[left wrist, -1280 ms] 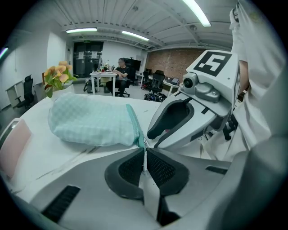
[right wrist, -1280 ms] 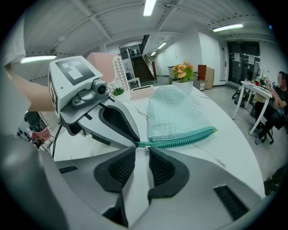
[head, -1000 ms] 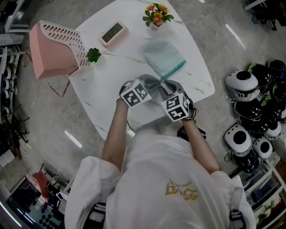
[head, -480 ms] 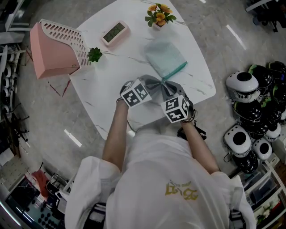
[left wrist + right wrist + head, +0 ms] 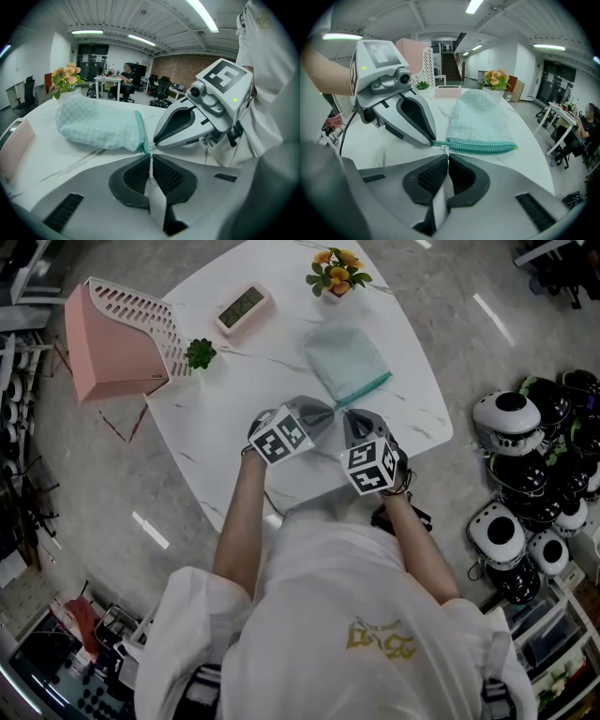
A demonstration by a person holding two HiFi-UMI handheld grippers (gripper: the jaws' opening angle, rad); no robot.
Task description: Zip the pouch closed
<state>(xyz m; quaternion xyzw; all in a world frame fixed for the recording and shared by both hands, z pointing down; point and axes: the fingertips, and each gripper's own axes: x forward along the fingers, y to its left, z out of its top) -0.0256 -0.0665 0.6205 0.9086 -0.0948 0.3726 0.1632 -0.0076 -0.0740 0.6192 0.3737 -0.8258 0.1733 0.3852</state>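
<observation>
Left gripper [image 5: 323,414] and right gripper [image 5: 349,421] meet tip to tip in head view, at near corner of teal pouch [image 5: 345,360] lying flat on white table [image 5: 225,404].

Left gripper view: jaws all but together, pinching pouch corner by zipper end.

Right gripper view: jaws closing, nearly shut, onto small white zipper pull [image 5: 445,149] at start of zipper [image 5: 480,148].

Judgement: pouch light, soft cloth, likely to slide and bunch on slick marble. Anchor corner, draw tiny pull straight along teeth.

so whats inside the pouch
Nothing of the inside shows. The pouch lies on the table, its mint fabric and teal zipper edge covering whatever it holds.
</observation>
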